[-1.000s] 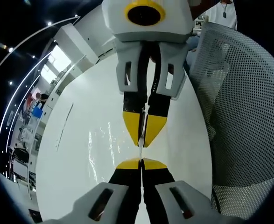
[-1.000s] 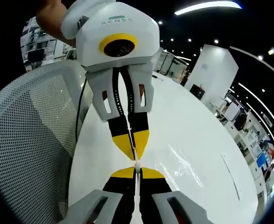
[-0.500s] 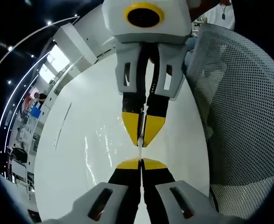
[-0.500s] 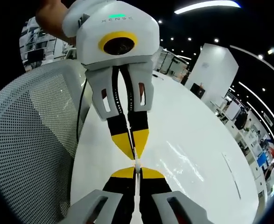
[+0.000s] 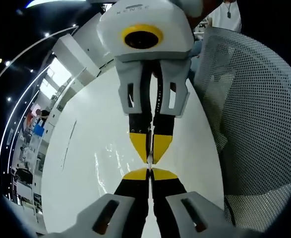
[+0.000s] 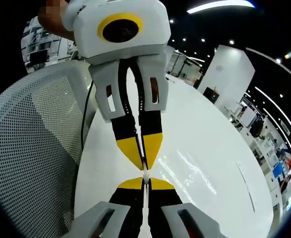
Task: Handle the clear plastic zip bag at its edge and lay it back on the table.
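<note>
The clear plastic zip bag shows as shiny, wrinkled film over the white table. Its thin edge runs between two yellow-tipped grippers that meet tip to tip. In the left gripper view, my left gripper rises from below, shut on that edge. My right gripper comes down from above, shut on the same edge. In the right gripper view, the right gripper is below and the left gripper above, with the bag glinting to the right. I cannot tell whether the film touches the table.
A grey mesh chair back stands close beside the grippers, also seen as the mesh chair in the right gripper view. A person's hand holds the left gripper. Office desks and ceiling lights lie beyond the table's far edge.
The two grippers have drawn closer together, and each looms larger in the other's view. Both stay shut on the bag's edge, and the gap between the tips has shrunk.
</note>
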